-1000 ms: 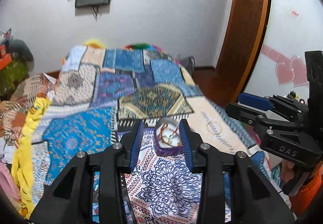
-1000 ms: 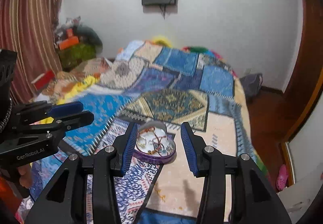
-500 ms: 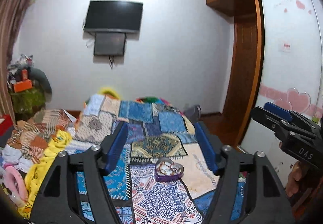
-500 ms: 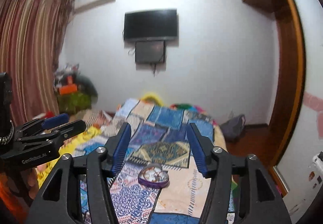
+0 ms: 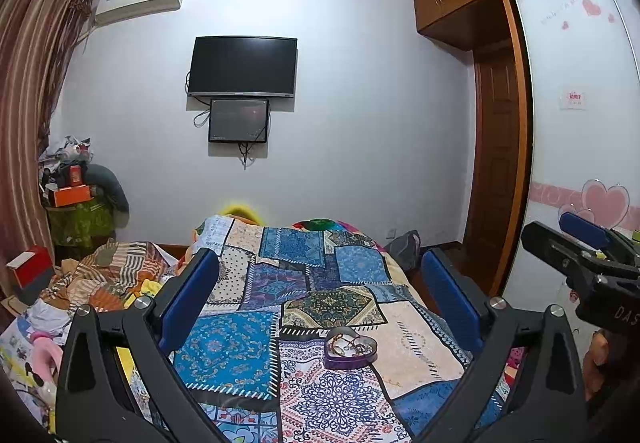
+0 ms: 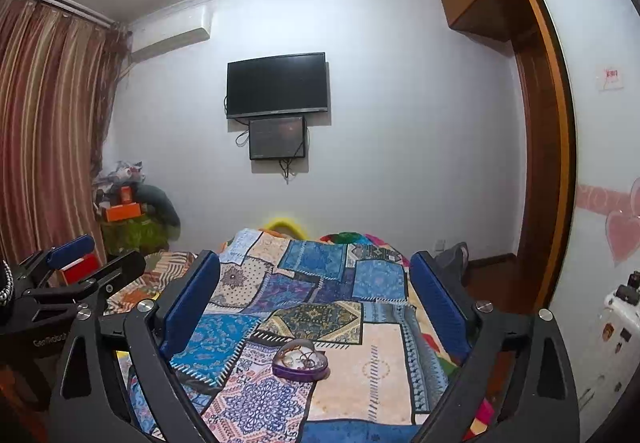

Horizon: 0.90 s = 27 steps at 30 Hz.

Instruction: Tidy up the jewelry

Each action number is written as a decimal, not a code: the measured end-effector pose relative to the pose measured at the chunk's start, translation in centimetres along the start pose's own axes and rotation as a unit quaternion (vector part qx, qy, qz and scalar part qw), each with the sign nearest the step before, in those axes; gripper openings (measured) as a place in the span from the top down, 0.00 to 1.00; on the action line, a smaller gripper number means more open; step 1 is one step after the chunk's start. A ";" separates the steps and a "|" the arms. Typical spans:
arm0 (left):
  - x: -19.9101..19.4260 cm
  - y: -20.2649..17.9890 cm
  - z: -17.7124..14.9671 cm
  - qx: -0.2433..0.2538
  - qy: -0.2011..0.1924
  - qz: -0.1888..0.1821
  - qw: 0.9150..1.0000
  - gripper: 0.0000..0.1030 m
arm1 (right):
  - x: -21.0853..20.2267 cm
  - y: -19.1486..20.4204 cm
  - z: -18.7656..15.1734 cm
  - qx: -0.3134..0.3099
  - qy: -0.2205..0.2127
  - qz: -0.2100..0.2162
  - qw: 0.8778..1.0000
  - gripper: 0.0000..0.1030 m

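Both views look nearly level down the length of a bed [image 5: 320, 283] toward a white far wall, each from behind its own claw, whose blue-padded fingers rise from the lower left and lower right of the frame. The left wrist view stands slightly left: the television [image 5: 243, 67] sits left of centre, and the right claw [image 5: 576, 239] juts in at the right edge. The right wrist view stands slightly right, with the left claw [image 6: 84, 255] at its left edge. Neither is close: the heart-shaped box [image 5: 351, 348] lies small at lower centre. Both views share the patchwork bedspread, television, curtain and wardrobe.
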<state>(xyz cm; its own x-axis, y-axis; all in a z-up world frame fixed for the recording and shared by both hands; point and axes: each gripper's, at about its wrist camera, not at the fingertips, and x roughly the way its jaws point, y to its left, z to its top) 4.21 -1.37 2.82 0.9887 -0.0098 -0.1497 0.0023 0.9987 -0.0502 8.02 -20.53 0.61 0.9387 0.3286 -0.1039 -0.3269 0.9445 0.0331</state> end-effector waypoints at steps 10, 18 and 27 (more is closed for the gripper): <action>0.0 -0.1 -0.4 -0.001 0.007 0.001 1.000 0.01 | -1.0 -0.2 -0.7 -0.007 0.015 0.000 1.000 0.08; 0.3 0.1 -0.6 -0.003 0.012 0.000 1.000 0.01 | -1.1 -0.1 -0.8 -0.010 0.022 0.001 1.000 0.08; 0.4 0.1 -0.7 -0.005 0.016 -0.003 1.000 0.01 | -1.1 -0.3 -0.9 -0.010 0.026 0.001 1.000 0.08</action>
<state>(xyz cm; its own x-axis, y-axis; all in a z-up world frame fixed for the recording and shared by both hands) 4.47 -1.26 2.05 0.9834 -0.0167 -0.1808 0.0059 0.9982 -0.0600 6.97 -21.20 -0.15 0.9311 0.3298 -0.1558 -0.3317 0.9433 0.0144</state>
